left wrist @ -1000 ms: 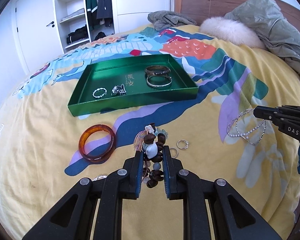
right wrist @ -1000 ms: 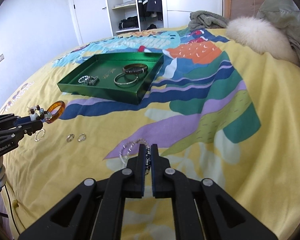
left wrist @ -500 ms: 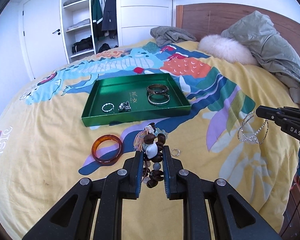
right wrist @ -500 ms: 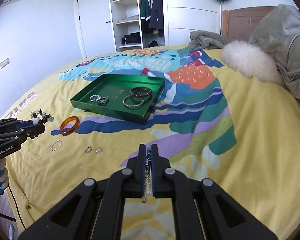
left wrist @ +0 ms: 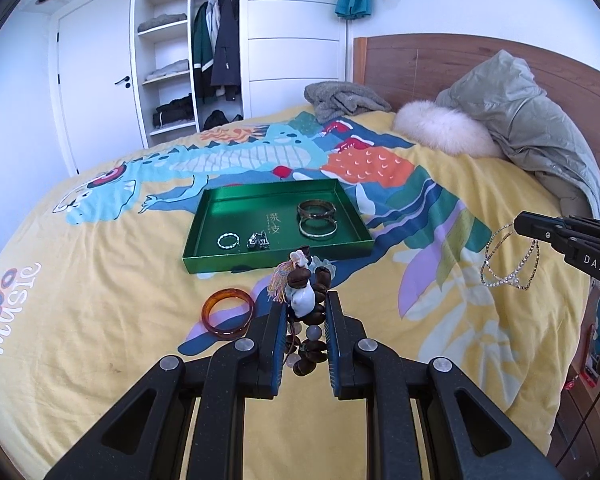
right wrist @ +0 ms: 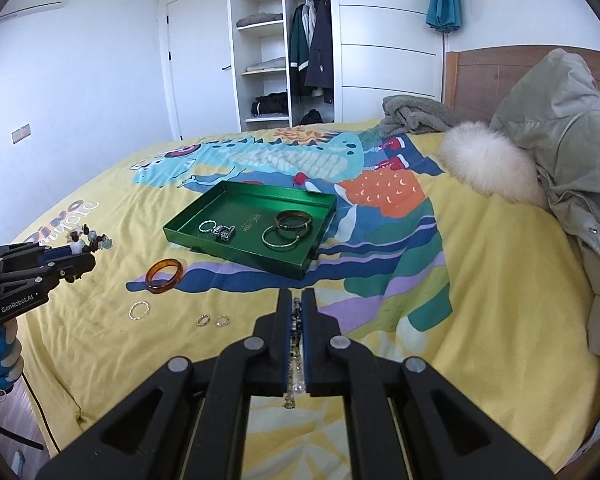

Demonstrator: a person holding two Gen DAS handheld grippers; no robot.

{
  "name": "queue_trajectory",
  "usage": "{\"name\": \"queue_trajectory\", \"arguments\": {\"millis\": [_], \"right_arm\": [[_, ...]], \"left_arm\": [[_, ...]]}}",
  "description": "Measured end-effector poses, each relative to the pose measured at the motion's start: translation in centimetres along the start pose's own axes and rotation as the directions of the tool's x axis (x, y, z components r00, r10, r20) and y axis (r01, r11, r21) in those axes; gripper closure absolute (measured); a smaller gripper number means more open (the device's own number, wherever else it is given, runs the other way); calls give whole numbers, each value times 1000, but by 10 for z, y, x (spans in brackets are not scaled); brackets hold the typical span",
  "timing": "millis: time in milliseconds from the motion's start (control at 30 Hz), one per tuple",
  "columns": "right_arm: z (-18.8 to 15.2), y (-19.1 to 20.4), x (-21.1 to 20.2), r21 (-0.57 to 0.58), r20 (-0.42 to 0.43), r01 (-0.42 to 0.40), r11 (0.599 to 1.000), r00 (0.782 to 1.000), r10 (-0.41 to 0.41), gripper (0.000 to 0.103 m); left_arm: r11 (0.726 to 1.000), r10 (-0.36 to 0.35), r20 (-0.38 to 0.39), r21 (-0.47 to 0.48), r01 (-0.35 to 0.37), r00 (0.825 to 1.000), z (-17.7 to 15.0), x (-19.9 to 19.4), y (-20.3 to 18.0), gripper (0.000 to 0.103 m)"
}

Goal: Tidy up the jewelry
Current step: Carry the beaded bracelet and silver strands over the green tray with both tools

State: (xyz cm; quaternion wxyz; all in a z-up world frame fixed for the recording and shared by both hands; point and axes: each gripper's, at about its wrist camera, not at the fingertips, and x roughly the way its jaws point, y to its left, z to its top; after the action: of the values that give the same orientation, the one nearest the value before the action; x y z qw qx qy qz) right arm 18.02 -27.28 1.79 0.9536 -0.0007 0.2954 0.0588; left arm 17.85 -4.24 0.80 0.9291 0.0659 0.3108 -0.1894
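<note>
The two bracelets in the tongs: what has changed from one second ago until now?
Both tongs went up from the bed. The left tongs carried the beaded bracelet up; the right tongs lifted the sparkly chain bracelet off the yellow cover. Neither grip changed. The green tray and amber bangle stayed put.

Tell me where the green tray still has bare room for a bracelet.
In the green tray, the far-left stretch behind the small ring and charm lies bare. The right end is crowded by two bangles, which touch or overlap.
</note>
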Motion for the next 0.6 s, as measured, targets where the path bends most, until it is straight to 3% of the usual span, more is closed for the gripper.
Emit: {"name": "queue_trajectory", "arguments": {"millis": [600], "right_arm": [[20, 23, -70, -36, 123, -29, 999, 992, 33, 99]], "left_arm": [[999, 31, 109, -20, -29, 994, 3, -74, -2, 85]]}}
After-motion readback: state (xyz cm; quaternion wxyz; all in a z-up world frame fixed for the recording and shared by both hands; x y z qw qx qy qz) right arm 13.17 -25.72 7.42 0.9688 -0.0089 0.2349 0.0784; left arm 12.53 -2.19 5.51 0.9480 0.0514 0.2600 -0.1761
